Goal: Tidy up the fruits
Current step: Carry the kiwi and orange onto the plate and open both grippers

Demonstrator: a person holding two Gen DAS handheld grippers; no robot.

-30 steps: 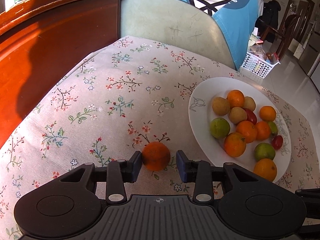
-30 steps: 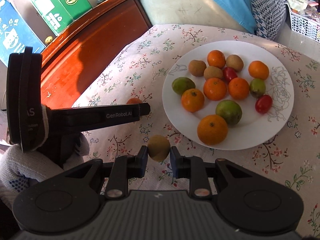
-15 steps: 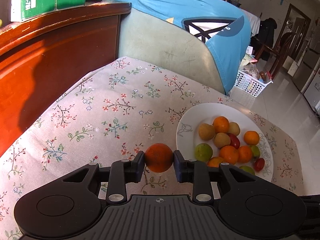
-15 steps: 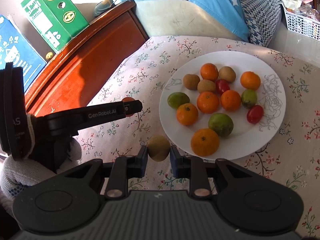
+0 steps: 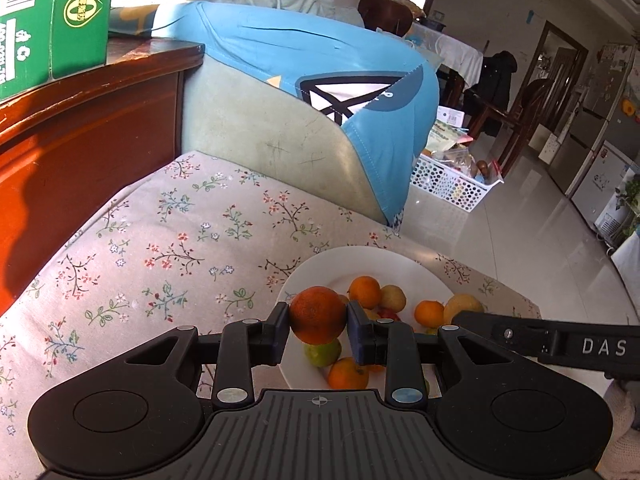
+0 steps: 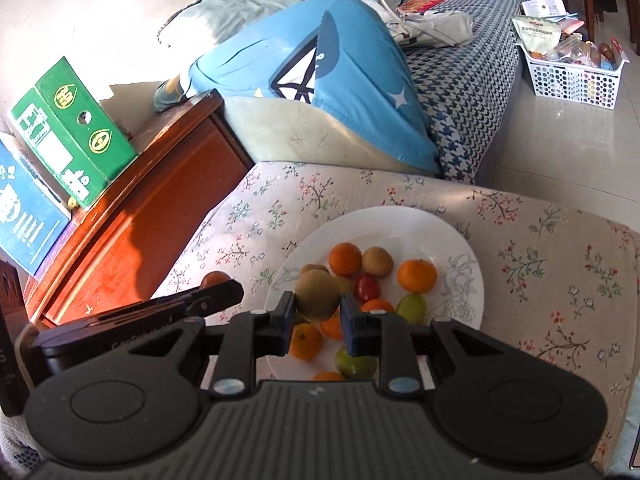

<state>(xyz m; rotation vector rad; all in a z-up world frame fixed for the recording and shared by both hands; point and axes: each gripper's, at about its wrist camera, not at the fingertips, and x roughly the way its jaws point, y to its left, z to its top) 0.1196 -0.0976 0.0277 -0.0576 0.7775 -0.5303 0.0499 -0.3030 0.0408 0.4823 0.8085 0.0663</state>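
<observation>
My left gripper (image 5: 318, 326) is shut on an orange (image 5: 317, 314) and holds it in the air over the near left edge of the white plate (image 5: 312, 276). My right gripper (image 6: 317, 312) is shut on a brown kiwi (image 6: 317, 295) and holds it above the plate (image 6: 452, 236). The plate holds several oranges, green citrus, kiwis and red fruits. The right gripper's arm (image 5: 560, 344) shows at the right of the left wrist view. The left gripper (image 6: 212, 294) with its orange (image 6: 214, 279) shows at the left of the right wrist view.
The plate sits on a floral tablecloth (image 5: 160, 248). A red-brown wooden cabinet (image 5: 80, 148) stands at the left with a green box (image 5: 52, 20) on it. A sofa with a blue cushion (image 5: 312, 68) is behind. A white basket (image 6: 572, 76) sits on the tiled floor.
The left gripper closed on the orange, lifted it off the cloth and moved right over the plate. The right gripper rose with the kiwi and moved over the plate.
</observation>
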